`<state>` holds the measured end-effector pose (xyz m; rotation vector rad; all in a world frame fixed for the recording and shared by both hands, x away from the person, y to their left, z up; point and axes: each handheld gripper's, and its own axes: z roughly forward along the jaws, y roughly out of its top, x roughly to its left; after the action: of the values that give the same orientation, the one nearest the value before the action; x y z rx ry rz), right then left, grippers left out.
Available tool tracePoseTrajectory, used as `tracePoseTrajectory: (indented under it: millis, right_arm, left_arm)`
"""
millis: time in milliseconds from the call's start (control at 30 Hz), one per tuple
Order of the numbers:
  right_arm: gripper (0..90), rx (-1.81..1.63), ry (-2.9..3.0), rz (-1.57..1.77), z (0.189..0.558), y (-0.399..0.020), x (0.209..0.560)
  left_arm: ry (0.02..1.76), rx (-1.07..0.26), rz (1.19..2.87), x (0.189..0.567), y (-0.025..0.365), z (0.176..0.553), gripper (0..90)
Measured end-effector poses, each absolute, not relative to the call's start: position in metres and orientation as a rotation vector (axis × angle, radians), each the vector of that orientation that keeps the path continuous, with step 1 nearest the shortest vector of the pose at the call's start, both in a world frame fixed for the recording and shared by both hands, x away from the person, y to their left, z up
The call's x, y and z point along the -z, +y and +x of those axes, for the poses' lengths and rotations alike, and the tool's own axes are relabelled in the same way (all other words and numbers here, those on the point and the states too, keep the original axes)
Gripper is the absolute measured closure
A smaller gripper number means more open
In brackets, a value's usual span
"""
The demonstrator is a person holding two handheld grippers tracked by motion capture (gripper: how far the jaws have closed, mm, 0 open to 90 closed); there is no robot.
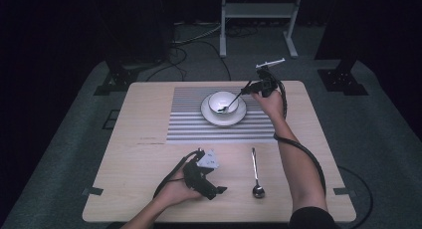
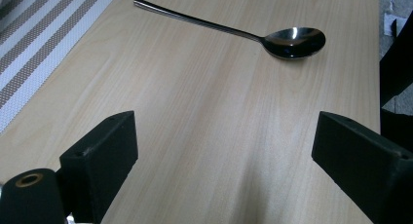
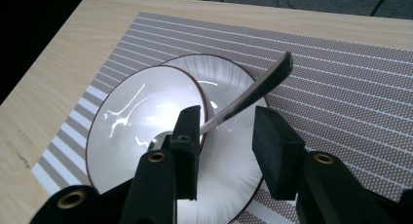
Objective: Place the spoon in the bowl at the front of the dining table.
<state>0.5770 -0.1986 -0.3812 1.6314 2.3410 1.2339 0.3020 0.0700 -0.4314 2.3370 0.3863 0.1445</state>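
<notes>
A white bowl (image 1: 222, 102) stands on a white saucer (image 1: 240, 117) on the striped placemat (image 1: 189, 119). A metal spoon (image 1: 233, 102) leans in the bowl, its handle pointing up and right. My right gripper (image 1: 247, 89) hovers at that handle. In the right gripper view the jaws (image 3: 226, 121) stand apart, the spoon handle (image 3: 258, 85) rises between them, and the right pad is clear of it. A second spoon (image 1: 255, 171) lies on the bare wood near the front. My left gripper (image 1: 219, 190) rests open to its left, with that spoon (image 2: 234, 31) ahead of the jaws (image 2: 224, 146).
The wooden table (image 1: 144, 104) has bare wood left of the placemat and along the front. A cable trails from each gripper across the table. Beyond the far edge stand a white metal frame (image 1: 259, 10) and dark stands on the carpet.
</notes>
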Motion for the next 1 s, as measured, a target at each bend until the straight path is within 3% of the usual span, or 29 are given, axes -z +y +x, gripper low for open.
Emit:
tracePoseTrajectory:
  millis: [1000]
  right_arm:
    - [35.1,-1.254,2.396,1.593,0.536,-0.215,0.393]
  left_arm:
    - [0.417,-0.151,2.332,0.434,0.071,0.306,5.6]
